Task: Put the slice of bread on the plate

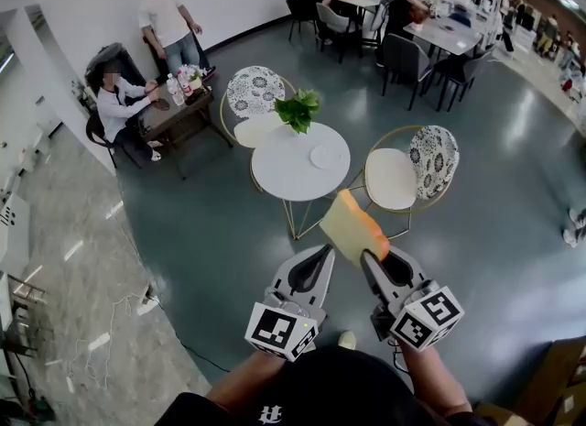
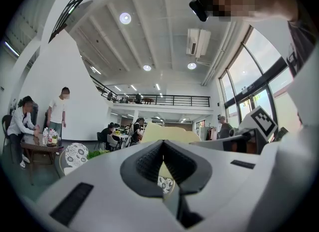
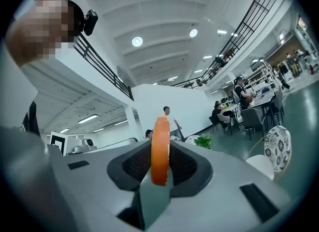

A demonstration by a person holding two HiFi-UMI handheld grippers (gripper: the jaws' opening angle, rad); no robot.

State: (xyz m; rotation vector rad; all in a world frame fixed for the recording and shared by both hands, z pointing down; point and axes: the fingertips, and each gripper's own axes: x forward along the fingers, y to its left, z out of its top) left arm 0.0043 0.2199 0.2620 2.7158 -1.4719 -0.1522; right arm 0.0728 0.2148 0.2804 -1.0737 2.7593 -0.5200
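A slice of bread (image 1: 352, 225) with an orange crust stands on edge in my right gripper (image 1: 371, 255), which is shut on it and held level in the air. In the right gripper view the crust (image 3: 160, 126) rises between the dark pads (image 3: 134, 163). My left gripper (image 1: 322, 252) hangs beside it on the left, shut and holding nothing. From the left gripper view its tips (image 2: 162, 142) meet, and the pale bread (image 2: 167, 132) shows just beyond. The white plate (image 1: 327, 156) lies on the round white table (image 1: 279, 177), ahead of both grippers and some way off.
A potted green plant (image 1: 298, 109) stands at the table's far edge. Two patterned chairs (image 1: 255, 94) (image 1: 407, 169) flank the table. A low table with bottles (image 1: 179, 94) and two people are at the far left. A cable (image 1: 119, 310) lies on the floor.
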